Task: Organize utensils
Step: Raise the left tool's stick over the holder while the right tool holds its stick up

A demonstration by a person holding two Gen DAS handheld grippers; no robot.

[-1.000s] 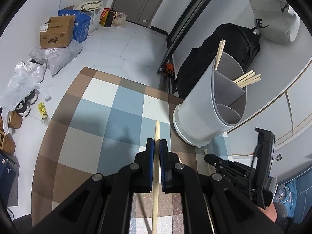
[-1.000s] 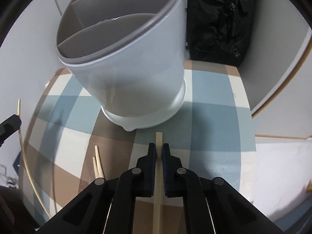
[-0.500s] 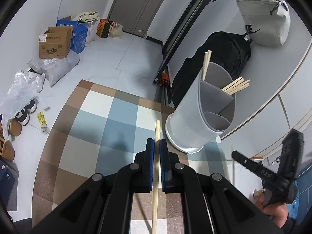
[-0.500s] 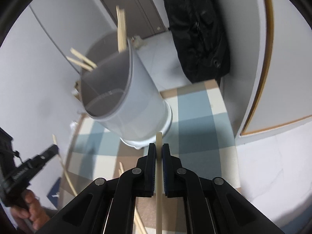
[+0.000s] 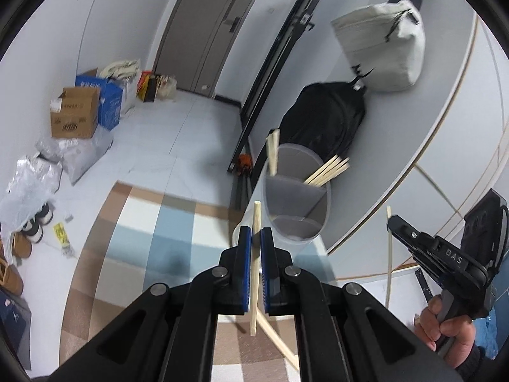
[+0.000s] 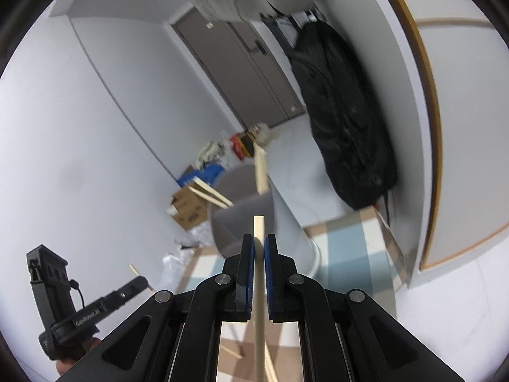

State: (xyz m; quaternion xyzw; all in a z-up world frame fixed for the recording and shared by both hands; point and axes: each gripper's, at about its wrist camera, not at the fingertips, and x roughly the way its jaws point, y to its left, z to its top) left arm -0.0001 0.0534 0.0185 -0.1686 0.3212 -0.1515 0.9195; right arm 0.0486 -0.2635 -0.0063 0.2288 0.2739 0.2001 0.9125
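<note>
- Left wrist view: my left tongs (image 5: pixel 255 242) are clenched on a chopstick (image 5: pixel 254 267), lifted above the checked table (image 5: pixel 133 238). The holder (image 5: pixel 292 203) stands ahead by the wall with chopsticks already in two compartments. My right tongs (image 5: pixel 392 221) show at the right edge, carrying a second stick (image 5: pixel 388 254).
- I judge this the carry step; next I must tip the stick into a compartment.
- Right wrist view: the right tongs (image 6: pixel 259 245) grip their chopstick (image 6: pixel 258 273), pointing at the holder (image 6: pixel 283 222). The left tongs (image 6: pixel 140 281) sit lower left.
- Hard to tell: the holder's dividers here are blurred, and loose sticks (image 6: pixel 233 351) on the table are partly hidden behind the tongs.
</note>
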